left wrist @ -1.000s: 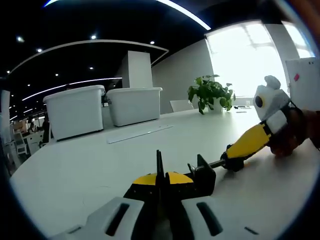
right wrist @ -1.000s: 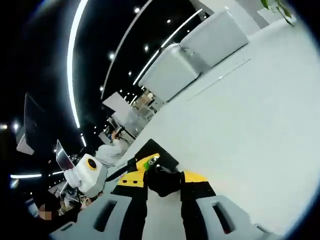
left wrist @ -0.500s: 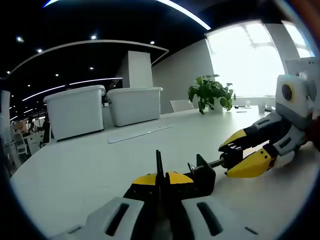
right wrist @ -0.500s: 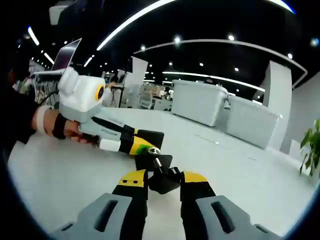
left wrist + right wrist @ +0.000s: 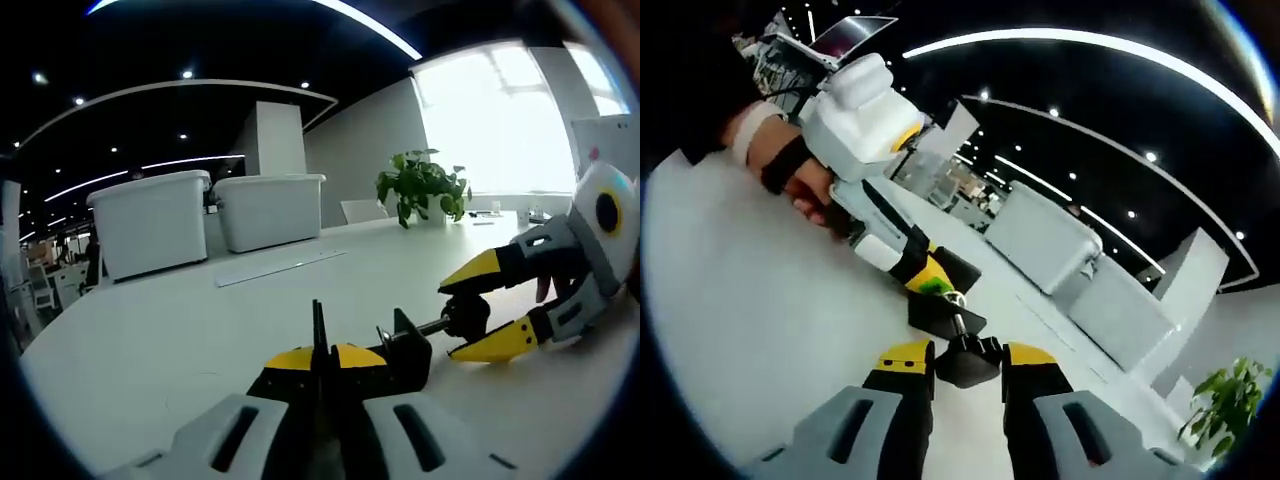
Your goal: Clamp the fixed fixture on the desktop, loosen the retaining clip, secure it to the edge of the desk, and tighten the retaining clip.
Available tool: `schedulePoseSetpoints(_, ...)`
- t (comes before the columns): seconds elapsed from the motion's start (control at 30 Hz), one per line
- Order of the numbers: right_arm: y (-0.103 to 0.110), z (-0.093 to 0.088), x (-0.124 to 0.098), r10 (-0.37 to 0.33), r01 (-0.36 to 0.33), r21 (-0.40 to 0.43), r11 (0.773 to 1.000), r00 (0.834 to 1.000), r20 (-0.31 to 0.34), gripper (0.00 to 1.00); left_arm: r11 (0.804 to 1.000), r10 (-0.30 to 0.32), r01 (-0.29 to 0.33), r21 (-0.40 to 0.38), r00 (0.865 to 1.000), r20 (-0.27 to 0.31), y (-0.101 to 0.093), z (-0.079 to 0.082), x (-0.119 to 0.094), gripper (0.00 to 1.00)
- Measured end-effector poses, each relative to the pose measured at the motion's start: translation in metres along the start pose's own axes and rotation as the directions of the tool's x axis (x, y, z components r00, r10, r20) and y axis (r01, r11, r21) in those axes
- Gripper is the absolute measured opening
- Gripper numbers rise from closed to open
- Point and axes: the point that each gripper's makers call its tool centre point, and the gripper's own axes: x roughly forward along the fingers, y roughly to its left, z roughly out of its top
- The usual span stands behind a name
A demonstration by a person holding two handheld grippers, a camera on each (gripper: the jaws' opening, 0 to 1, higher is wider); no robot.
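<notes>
Loosening step: left gripper clamped tight on fixture; right gripper jaws part open around screw knob. Keep fixture steady, twist knob squarely.

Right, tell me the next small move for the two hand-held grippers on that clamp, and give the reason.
Probably keep turning the knob with the right hand-held gripper: its jaws sit on either side of the knob at the end of the screw, while the left hand-held gripper is shut on the black clamp, steadying it on the white desk. The clamp lies well in from any desk edge, so loosening likely comes first.
</notes>
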Motion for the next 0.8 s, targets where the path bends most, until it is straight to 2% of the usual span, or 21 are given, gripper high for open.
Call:
schedulePoseSetpoints(0.03, 0.000, 0.001, -0.001, 0.013, -0.014, 0.111, 0.994, 1.000, 0.005, 0.26, 1.000, -0.001, 0.001, 0.000, 1.000, 0.000, 0.000, 0.000, 0.000, 0.05)
schedulePoseSetpoints(0.07, 0.001, 0.005, 0.000, 0.044, -0.045, 0.221, 0.974, 0.999, 0.012, 0.29, 1.000, -0.002, 0.002, -0.001, 1.000, 0.000, 0.000, 0.000, 0.000, 0.05)
schedulePoseSetpoints(0.1, -0.001, 0.006, -0.001, 0.045, -0.047, 0.304, 0.952, 0.999, 0.013, 0.31, 1.000, -0.002, 0.002, -0.001, 1.000, 0.000, 0.000, 0.000, 0.000, 0.05)
schedulePoseSetpoints(0.13, -0.005, 0.008, -0.002, 0.057, -0.063, 0.411, 0.910, 0.998, 0.027, 0.35, 1.000, -0.002, 0.002, -0.001, 1.000, 0.000, 0.000, 0.000, 0.000, 0.05)
schedulePoseSetpoints(0.17, -0.008, 0.007, -0.002, 0.074, -0.076, 0.518, 0.852, 0.997, 0.025, 0.40, 1.000, -0.002, 0.002, -0.001, 1.000, 0.000, 0.000, 0.000, 0.000, 0.05)
schedulePoseSetpoints(0.23, -0.020, -0.004, 0.003, 0.066, -0.056, 0.698, 0.714, 0.998, 0.013, 0.44, 1.000, -0.002, 0.002, -0.001, 1.000, 0.000, 0.000, 0.000, 0.000, 0.05)
schedulePoseSetpoints(0.3, -0.020, -0.008, 0.000, 0.085, -0.060, 0.800, 0.597, 0.996, 0.012, 0.38, 1.000, -0.002, 0.002, 0.000, 1.000, 0.000, 0.000, 0.000, 0.000, 0.05)
schedulePoseSetpoints(0.37, -0.019, -0.020, 0.001, 0.110, -0.045, 0.857, 0.514, 0.994, -0.014, 0.30, 1.000, -0.002, 0.002, 0.000, 1.000, 0.000, 0.000, 0.000, 0.001, 0.05)
schedulePoseSetpoints(0.4, -0.017, -0.023, 0.001, 0.114, -0.039, 0.863, 0.504, 0.993, -0.022, 0.28, 1.000, -0.003, 0.003, -0.001, 1.000, 0.000, 0.000, 0.000, 0.001, 0.05)
schedulePoseSetpoints(0.43, -0.014, -0.021, 0.002, 0.133, -0.067, 0.880, 0.471, 0.991, 0.004, 0.29, 1.000, -0.003, 0.003, -0.001, 1.000, 0.000, 0.000, 0.000, 0.001, 0.05)
schedulePoseSetpoints(0.47, -0.009, -0.023, 0.002, 0.147, -0.059, 0.891, 0.449, 0.989, -0.009, 0.27, 1.000, -0.004, 0.004, -0.001, 1.000, 0.000, 0.000, 0.000, 0.000, 0.05)
schedulePoseSetpoints(0.5, -0.009, -0.024, 0.003, 0.143, -0.053, 0.888, 0.457, 0.990, -0.014, 0.27, 1.000, -0.004, 0.004, 0.000, 1.000, 0.000, 0.000, 0.000, 0.000, 0.05)
schedulePoseSetpoints(0.57, -0.003, -0.024, 0.004, 0.157, -0.059, 0.890, 0.452, 0.987, -0.014, 0.25, 1.000, -0.004, 0.004, 0.000, 1.000, 0.000, 0.000, 0.000, 0.000, 0.05)
schedulePoseSetpoints(0.7, -0.005, -0.024, 0.004, 0.146, -0.046, 0.921, 0.388, 0.989, -0.012, 0.24, 1.000, -0.003, 0.003, -0.001, 1.000, 0.000, 0.000, 0.000, 0.000, 0.05)
schedulePoseSetpoints(0.77, -0.004, -0.024, 0.004, 0.145, -0.044, 0.925, 0.377, 0.989, -0.012, 0.24, 1.000, -0.004, 0.004, 0.001, 1.000, 0.000, 0.000, 0.000, 0.000, 0.05)
schedulePoseSetpoints(0.8, -0.004, -0.023, 0.004, 0.146, -0.044, 0.923, 0.382, 0.989, -0.013, 0.24, 1.000, -0.004, 0.004, 0.001, 1.000, 0.000, 0.000, 0.000, 0.000, 0.05)
